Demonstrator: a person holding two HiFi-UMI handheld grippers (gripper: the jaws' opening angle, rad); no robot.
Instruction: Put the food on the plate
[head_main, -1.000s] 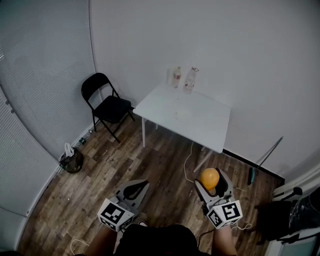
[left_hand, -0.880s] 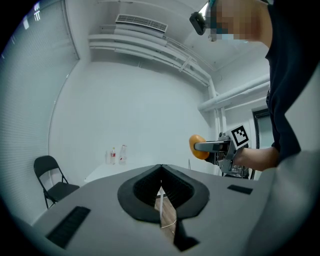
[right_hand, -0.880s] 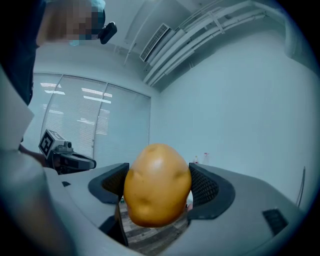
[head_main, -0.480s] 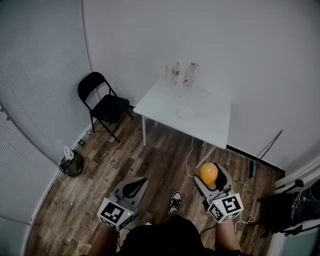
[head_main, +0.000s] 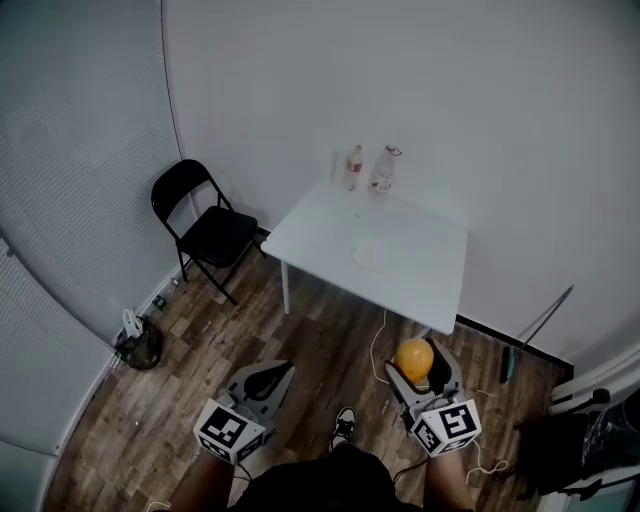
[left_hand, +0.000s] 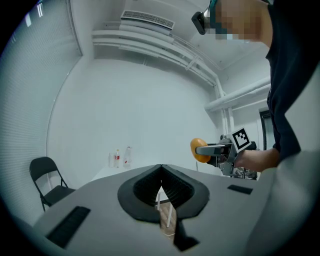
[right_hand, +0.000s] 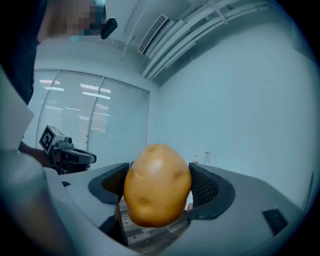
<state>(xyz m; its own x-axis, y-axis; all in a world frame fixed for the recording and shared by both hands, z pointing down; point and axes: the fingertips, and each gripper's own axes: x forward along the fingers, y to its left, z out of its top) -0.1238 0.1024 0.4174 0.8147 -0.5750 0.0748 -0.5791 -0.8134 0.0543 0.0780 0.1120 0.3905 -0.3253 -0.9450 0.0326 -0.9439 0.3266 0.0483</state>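
A yellow-orange potato sits between the jaws of my right gripper, which is shut on it, held above the wood floor short of the white table. In the right gripper view the potato fills the gap between both black pads. A pale, faint plate lies near the middle of the table. My left gripper hangs at the lower left, shut with nothing in it; its pads meet at the tip. In the left gripper view, the right gripper shows to the right with the potato.
Two bottles stand at the table's far edge by the wall. A black folding chair is left of the table and a small bin by the blinds. A cable trails under the table. Dark gear sits at right.
The view has drifted a little toward the table and a shoe has come forward below. Both grippers keep their hold and place relative to me.
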